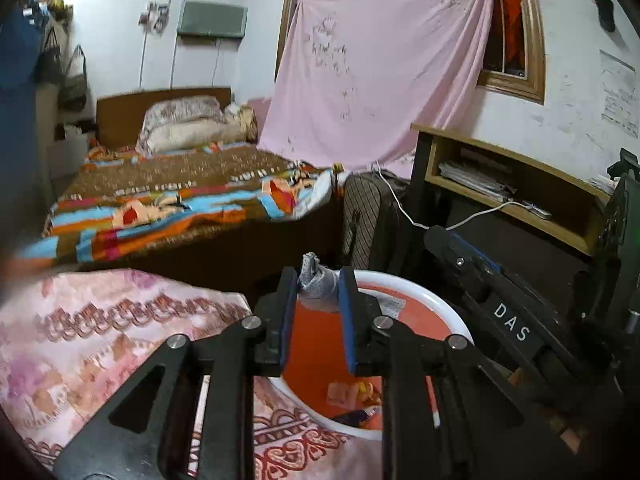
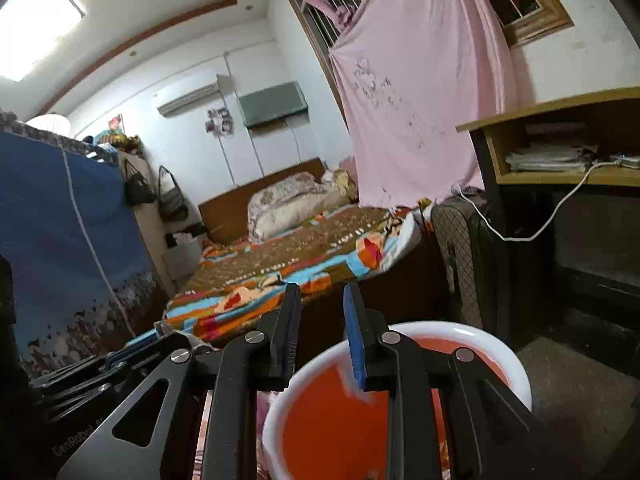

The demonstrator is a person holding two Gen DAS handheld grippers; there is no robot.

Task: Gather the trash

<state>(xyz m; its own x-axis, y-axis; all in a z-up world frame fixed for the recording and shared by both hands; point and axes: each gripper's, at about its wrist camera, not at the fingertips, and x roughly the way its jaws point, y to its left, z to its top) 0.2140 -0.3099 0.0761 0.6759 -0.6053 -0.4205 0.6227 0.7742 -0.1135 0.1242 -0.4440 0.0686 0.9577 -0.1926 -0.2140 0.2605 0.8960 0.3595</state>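
My left gripper (image 1: 318,280) is shut on a crumpled grey-white scrap of trash (image 1: 316,286), pinched between its blue pads (image 1: 347,312) right over the bin. The bin (image 1: 404,280) is a round tub with a white rim and an orange inside. Several wrappers (image 1: 354,396) lie at its bottom. In the right wrist view my right gripper (image 2: 322,292) stands slightly open above the near-left rim of the same bin (image 2: 452,330), with nothing between its fingers. A pale blurred scrap (image 2: 358,392) shows just below its right pad (image 2: 354,344), inside the bin.
A pink patterned cloth (image 1: 100,340) lies left of the bin. Behind it stands a bed with a bright blanket (image 1: 180,200). A dark bag (image 1: 372,220) and a wooden desk (image 1: 520,176) with a white cable (image 1: 400,204) stand at the right. A blue wardrobe (image 2: 60,240) is on the left.
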